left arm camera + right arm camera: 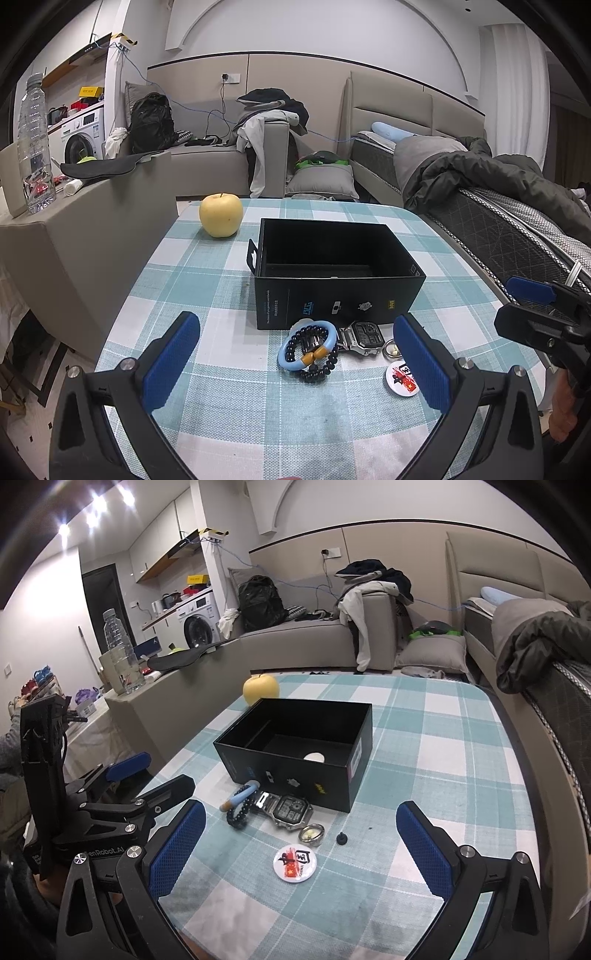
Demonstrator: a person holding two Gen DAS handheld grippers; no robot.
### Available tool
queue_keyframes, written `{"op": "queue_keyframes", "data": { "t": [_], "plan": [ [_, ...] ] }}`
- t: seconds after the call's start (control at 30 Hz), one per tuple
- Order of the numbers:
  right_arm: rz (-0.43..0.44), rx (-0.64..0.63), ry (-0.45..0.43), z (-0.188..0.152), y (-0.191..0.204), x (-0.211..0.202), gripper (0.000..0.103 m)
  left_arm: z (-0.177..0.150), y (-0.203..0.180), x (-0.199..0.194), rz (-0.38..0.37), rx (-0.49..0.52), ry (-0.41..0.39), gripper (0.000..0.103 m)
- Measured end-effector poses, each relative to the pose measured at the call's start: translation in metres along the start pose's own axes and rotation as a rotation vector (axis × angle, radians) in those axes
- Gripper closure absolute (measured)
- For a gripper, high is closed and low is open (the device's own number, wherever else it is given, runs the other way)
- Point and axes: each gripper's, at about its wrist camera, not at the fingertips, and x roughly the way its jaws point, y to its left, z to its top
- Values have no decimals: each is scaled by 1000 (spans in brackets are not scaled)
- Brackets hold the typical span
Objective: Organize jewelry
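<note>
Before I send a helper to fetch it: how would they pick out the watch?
Find the open black box on the checked tablecloth. Just in front of it lies the digital watch, between the black bead bracelet and a small round tin. It alone has a square screen and metal band.

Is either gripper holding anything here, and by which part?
Nothing is held. The left gripper and right gripper are both open above the checked tablecloth, with nothing between their blue pads.

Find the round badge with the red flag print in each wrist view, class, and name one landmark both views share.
Left wrist view: the round badge lies low and right of centre, partly hidden behind the left gripper's right finger.
Right wrist view: the badge lies fully visible, low at centre, on the checked cloth.
Shared landmark: the digital watch, just beyond the badge, before the black box.
</note>
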Motion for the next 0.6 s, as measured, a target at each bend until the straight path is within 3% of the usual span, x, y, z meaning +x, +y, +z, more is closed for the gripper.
{"op": "queue_keyframes", "data": {
  "t": [0.6],
  "plan": [
    [-1, 2, 3, 3, -1, -2, 0, 0, 2, 1, 2, -4, 1, 1]
  ]
}}
